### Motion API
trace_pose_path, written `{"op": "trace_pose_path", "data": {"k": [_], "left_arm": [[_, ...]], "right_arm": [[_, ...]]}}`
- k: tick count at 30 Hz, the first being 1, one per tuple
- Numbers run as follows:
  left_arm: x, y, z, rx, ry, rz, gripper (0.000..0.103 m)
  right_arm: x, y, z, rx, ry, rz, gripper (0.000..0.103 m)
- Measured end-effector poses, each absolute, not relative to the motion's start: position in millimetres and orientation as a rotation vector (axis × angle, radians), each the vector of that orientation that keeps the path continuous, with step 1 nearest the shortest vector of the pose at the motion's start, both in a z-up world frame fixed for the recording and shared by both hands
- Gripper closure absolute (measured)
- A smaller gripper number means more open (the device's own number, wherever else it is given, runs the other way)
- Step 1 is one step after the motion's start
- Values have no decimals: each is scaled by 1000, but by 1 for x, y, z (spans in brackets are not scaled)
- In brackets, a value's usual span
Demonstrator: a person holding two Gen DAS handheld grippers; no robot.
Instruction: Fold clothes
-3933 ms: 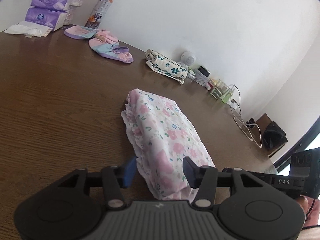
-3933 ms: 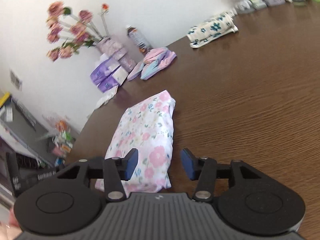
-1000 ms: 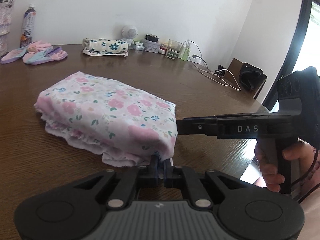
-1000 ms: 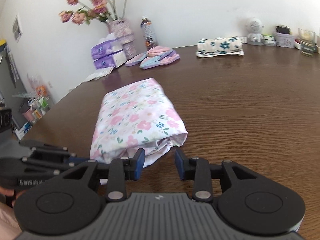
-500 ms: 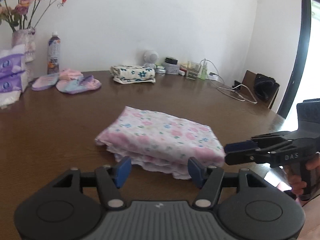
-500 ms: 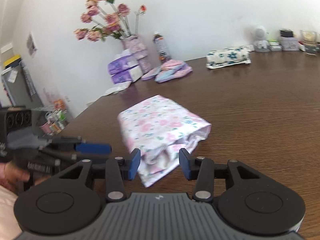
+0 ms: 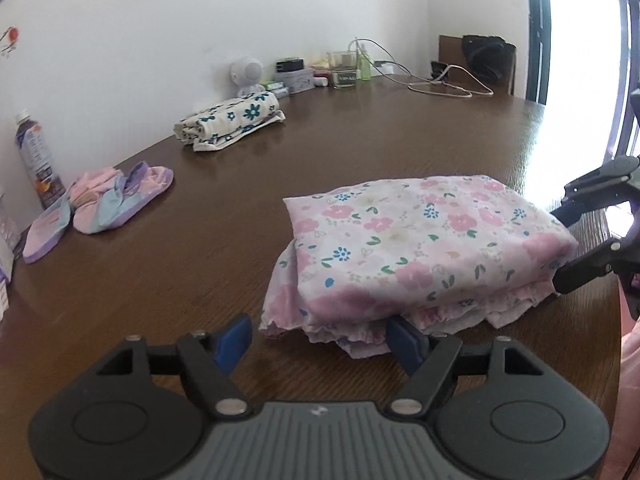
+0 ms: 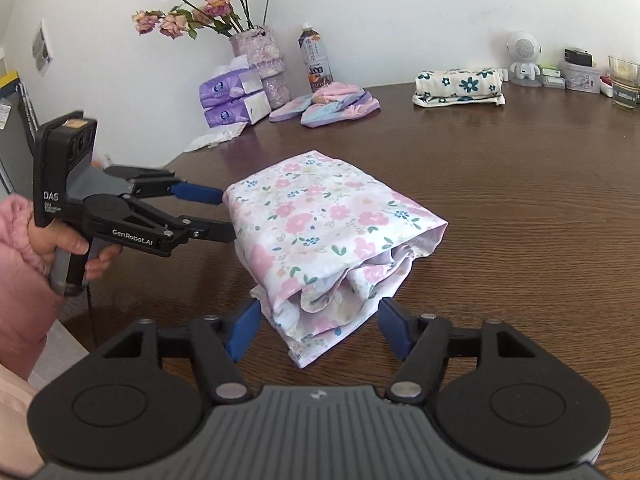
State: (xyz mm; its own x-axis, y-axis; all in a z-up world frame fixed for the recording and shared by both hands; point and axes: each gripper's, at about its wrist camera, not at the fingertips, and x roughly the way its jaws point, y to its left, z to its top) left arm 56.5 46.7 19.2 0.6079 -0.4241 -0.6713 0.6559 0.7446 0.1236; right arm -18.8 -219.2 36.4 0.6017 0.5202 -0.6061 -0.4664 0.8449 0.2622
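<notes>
Garment lies folded on table; my left gripper and right gripper spread, grasping nothing; I'd only square edges.

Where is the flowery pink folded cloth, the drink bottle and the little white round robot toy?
pink floral folded cloth [image 8: 320, 216], right wrist view, top face
brown-labelled drink bottle [image 8: 315, 60], right wrist view, label
small white round robot toy [image 8: 523, 54], right wrist view, head

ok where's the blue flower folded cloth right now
In the right wrist view the blue-flowered folded cloth lies at the table's far right edge by the wall, between the pastel garment pile and the small white robot figure.
</notes>
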Motion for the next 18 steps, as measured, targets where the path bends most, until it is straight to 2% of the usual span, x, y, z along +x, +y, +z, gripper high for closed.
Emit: {"op": "trace_pose_path", "data": {"k": [2,5,7,9,16,18], "left_arm": [[64,47,16,406,657,-682,25],[71,50,13,404,636,-760,26],[73,53,10,375,639,-807,32],[70,54,10,343,643,-831,43],[50,55,11,233,665,-860,46],[39,50,12,216,668,-848,53]], "right_arm": [[-16,-214,34,77,741,560,36],[-11,-207,32,72,756,538,35],[-10,-204,32,65,756,522,35],[-8,-204,32,66,759,509,36],[-1,-221,33,86,759,483,36],[1,-229,33,95,753,475,36]]}}
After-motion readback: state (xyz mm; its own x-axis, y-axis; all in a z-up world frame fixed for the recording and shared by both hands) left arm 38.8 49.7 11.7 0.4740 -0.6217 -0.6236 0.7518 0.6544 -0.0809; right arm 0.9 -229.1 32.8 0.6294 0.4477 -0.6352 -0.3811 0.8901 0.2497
